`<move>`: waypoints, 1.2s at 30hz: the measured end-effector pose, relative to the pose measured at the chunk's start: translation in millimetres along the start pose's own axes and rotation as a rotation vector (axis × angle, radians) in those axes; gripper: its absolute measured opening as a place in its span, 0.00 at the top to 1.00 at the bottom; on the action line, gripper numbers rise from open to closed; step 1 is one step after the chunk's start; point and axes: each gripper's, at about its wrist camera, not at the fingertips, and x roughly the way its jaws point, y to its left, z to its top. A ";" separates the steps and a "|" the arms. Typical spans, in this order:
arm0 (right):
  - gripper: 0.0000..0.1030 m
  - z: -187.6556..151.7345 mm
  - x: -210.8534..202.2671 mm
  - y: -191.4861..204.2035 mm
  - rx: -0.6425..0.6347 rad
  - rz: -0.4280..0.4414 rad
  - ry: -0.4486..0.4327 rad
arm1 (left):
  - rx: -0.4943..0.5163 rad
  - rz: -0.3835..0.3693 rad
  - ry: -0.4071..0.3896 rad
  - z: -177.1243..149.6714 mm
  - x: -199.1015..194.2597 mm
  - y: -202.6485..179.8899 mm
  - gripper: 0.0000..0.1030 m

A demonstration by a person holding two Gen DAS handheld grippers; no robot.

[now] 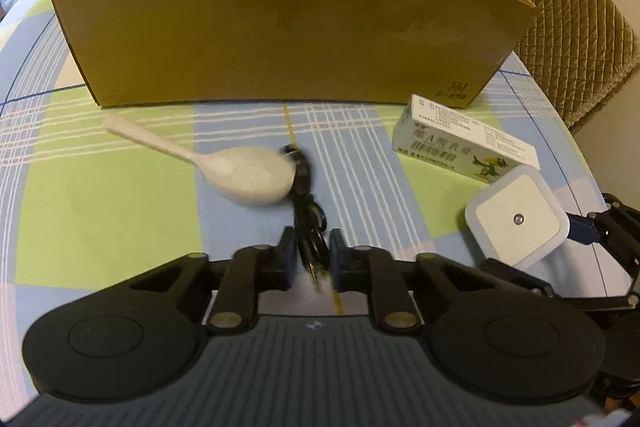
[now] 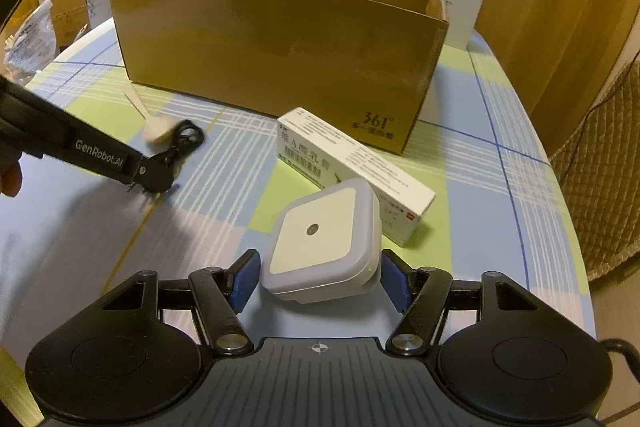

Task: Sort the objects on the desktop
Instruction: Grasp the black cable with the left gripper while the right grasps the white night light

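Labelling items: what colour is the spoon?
White, slightly speckled spoon; clearest in the left wrist view.

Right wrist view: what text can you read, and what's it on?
"361°": cardboard box, lower right corner; the line under it is blurred.
"GenRobot.AI": left tool, on its arm.
White carton: barcode and print, too blurred.
Blue and dark packages behind the box: unreadable.

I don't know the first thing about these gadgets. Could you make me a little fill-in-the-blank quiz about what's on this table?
1. The left claw has its fingers either side of a black ____.
2. The white spoon lies in front of the big ____ box.
3. The right claw straddles a square white ____ light.
4. The tablecloth is checked blue, white and ____.

Missing words: cable; cardboard; night; green
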 end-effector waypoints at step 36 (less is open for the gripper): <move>0.32 -35.5 -26.9 14.3 -0.034 -0.029 0.014 | 0.083 0.066 0.009 -59.7 -27.6 -15.0 0.82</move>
